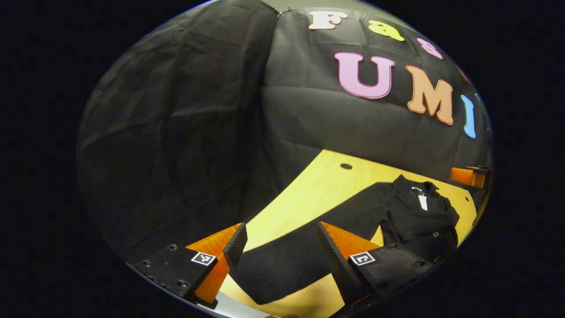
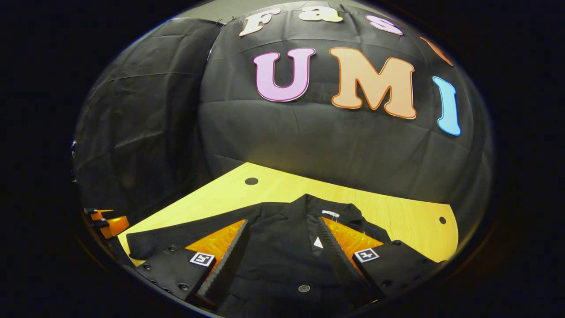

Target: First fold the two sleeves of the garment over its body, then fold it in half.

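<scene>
Black garment lay face-up on the wooden table, collar toward the far side, white tag at the neck, front buttons showing. In the left gripper view the body of the garment sat to the right and one sleeve ran out flat across the table toward the near left, its cuff end lying between and under that gripper's fingers.

Left gripper was open, jaws spread wide w/ the sleeve cloth seen in the gap; whether the tips touched the cloth or hovered above it couldn't be told. Right gripper was also open, fingers apart over the chest of the garment, nothing pinched. In the right gripper view the other gripper showed at the far left edge, near the sleeve end.

Progress, as a judgement: v. early. That left-side sleeve was still fully spread out, not folded over the body, so step 1 wasn't done. The other sleeve was mostly hidden behind the right gripper's fingers, state unclear. Half-fold not done either: garment lay full length. Left to do: prob. both sleeves in, then the fold in half.
</scene>
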